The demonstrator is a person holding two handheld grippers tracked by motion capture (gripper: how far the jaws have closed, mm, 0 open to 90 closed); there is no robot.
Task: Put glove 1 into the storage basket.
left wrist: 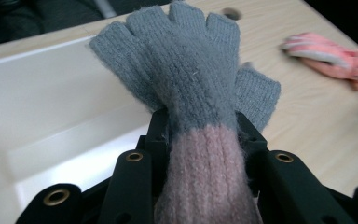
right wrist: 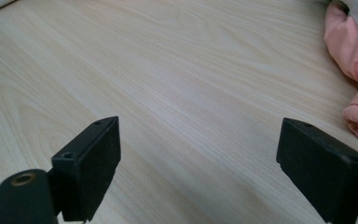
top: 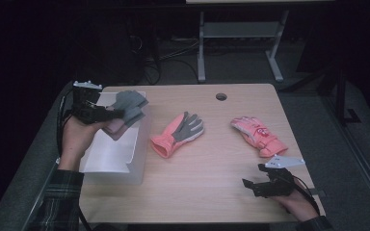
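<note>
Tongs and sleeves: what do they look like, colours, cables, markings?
Both tongs are black with blocky, flat-faced jaws and brass-ringed screw holes. The left tongs trail a black cable; the right tongs carry a grey three-cornered plate on top. The left sleeve is dark plaid; the right cuff is dark.

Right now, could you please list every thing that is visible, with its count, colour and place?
knitted glove: 1, grey with pink cuff, clamped in the left gripper above the bin
bin: 1, white, left part of the table
ski gloves: 2, pink; one palm up at the middle, one to the right
table: 1, light wood, with a round hole at the far edge
left gripper: 1, black, raised over the bin
right gripper: 1, black, jaws apart, low at the near right edge
</note>
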